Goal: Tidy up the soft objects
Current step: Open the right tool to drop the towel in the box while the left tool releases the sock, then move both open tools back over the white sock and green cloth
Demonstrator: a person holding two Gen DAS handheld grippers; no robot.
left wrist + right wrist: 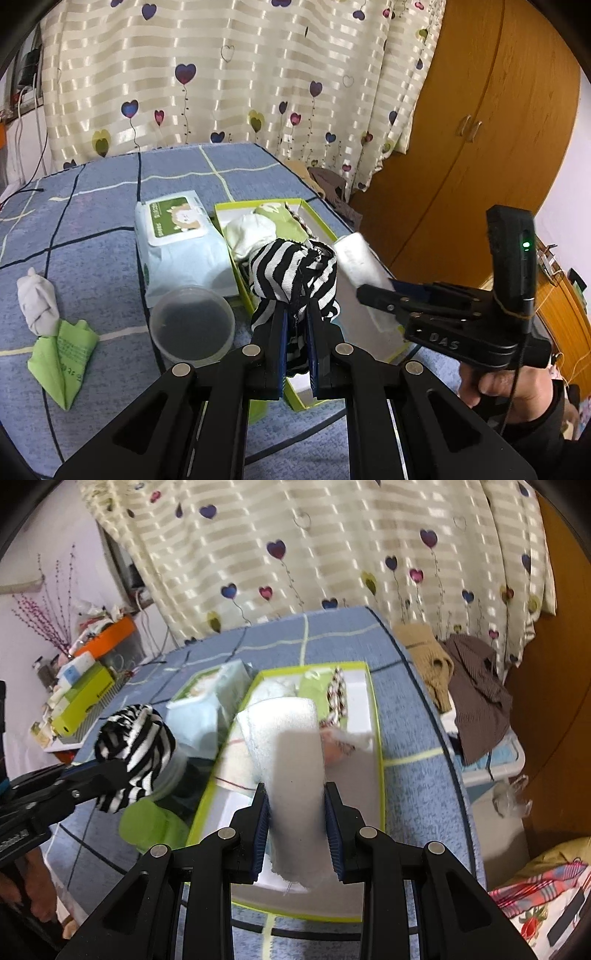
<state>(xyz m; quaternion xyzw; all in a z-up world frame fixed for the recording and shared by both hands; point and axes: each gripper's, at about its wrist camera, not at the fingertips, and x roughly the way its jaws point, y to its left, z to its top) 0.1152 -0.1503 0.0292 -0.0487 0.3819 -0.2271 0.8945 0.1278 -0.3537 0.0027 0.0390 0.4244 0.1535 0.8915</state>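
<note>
My left gripper (297, 314) is clamped tight on a bunched black-and-white striped sock (295, 273), and just ahead of its fingertips sits the shallow green-rimmed cardboard box (258, 204), which holds a rolled white sock (251, 230) and a folded green cloth (282, 218). My right gripper (297, 805) is narrowed onto a rolled white towel (291, 746), held above the near part of that same box (376, 716). On the blue checked tabletop (92, 266) left of my left gripper stand a round clear plastic tub (192, 321) and a pale blue pack of wet wipes (177, 236).
</note>
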